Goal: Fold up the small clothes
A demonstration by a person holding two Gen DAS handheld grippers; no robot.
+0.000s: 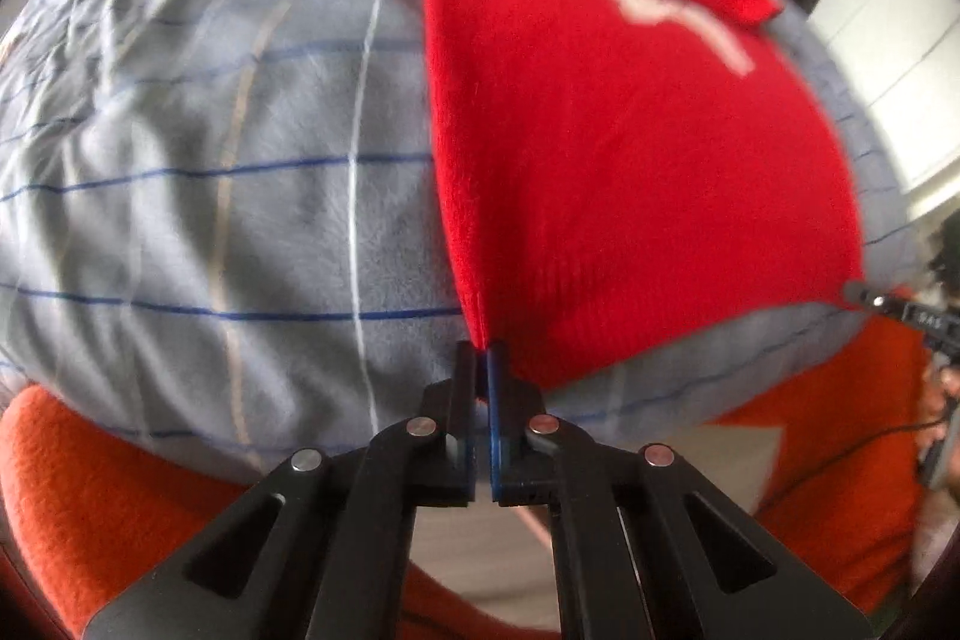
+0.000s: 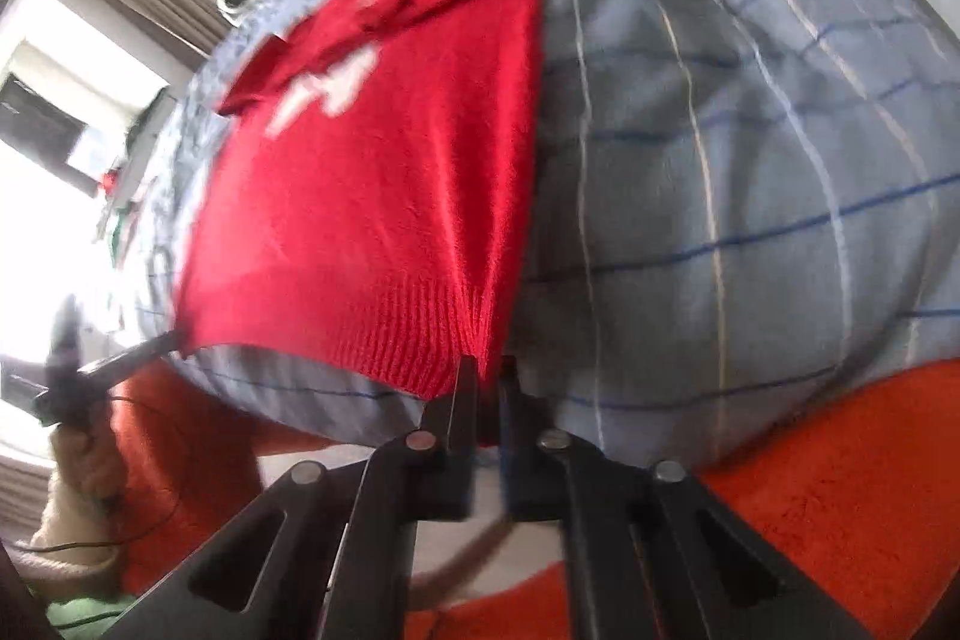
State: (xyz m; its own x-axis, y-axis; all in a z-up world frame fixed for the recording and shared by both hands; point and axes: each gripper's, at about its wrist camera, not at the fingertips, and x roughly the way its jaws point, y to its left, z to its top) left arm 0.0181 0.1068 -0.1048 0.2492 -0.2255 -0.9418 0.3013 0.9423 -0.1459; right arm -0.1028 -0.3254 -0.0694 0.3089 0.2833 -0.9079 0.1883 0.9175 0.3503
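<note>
1. Red sweater (image 1: 630,172) spread flat on the grey checked bedspread (image 1: 210,160), hem nearest, sleeves folded across the chest at the far end.
2. Left gripper (image 1: 482,358) pressed together on the hem's left corner; right gripper (image 2: 489,370) likewise pinched on the right corner, ribbing caught between the jaws.
3. Only a thin bite of knit in each grip, so likely to slip out on a sharp lift, dropping one corner and skewing the fold.
4. Uneven lifting of the two corners: hem carried over crooked, crease slanted.
5. Bedspread possibly nipped along with the knit; cannot tell from here. If so, cover dragged up too.
6. Loose sleeves at the top liable to shift if the body gets tugged toward the near edge.
7. Stretchy ribbing: hard pulling apart may distort the hem.
</note>
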